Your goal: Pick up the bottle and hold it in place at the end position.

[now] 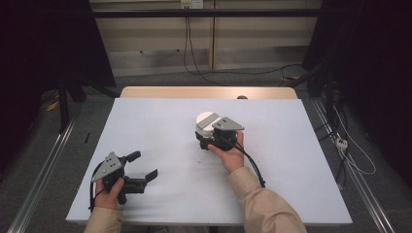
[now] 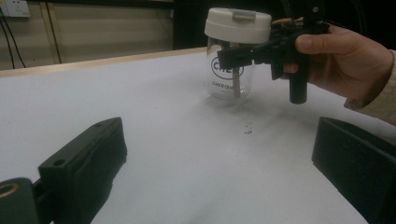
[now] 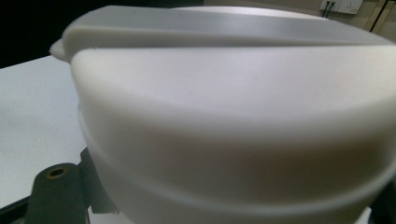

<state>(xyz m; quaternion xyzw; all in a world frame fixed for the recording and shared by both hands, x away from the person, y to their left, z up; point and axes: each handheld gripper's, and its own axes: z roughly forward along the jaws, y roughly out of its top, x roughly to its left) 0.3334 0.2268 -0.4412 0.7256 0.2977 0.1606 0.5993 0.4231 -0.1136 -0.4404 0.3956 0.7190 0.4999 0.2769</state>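
My right gripper [image 1: 210, 137] was pinched on the jar [image 2: 230, 70], its black jaws set around the clear glass just under the white lid [image 2: 238, 23], as the left gripper view showed from the side. The jar stood upright on the white table [image 1: 291, 160], its base down on the surface, a little beyond the middle of that surface toward the far edge. Dark lettering was printed on the glass, partly covered by the jaws. In the right gripper view the lid's pale side wall sat very close to the camera, with a raised flap along its top. My right hand [image 1: 232, 154] held the tool from the near side of the jar, the cable trailing back along my sleeve [image 1: 265, 206]. My left gripper [image 1: 144, 166] lay well apart from the jar, near the table's front left corner, with my left hand [image 1: 110, 191] on it; its jaws were spread wide with nothing but bare table between them. A few small dark specks [image 2: 247, 130] lay on the table just in front of the jar.
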